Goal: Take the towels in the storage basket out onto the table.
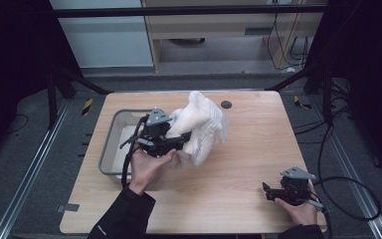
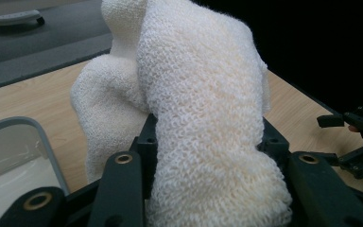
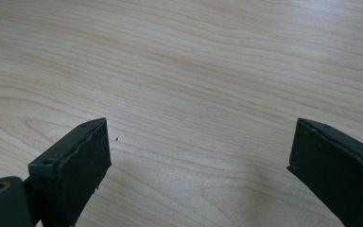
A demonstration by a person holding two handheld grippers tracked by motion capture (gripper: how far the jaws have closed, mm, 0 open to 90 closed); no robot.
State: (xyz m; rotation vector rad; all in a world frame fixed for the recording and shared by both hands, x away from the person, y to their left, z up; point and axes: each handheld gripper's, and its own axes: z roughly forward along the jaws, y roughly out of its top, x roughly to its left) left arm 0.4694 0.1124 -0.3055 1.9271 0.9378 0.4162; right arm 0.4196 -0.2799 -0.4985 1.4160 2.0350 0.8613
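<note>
White towel (image 1: 203, 125), left tongs (image 1: 181, 141) clamped (bunched)

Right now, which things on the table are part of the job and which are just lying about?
In the job:
- white knitted towel, clamped in the left tongs and lifted off the wooden table
- grey bin beside the towel, probably where it goes

Lying about:
- right tongs, open, idle at the table's near right corner
- dark round spot near the far edge
</note>
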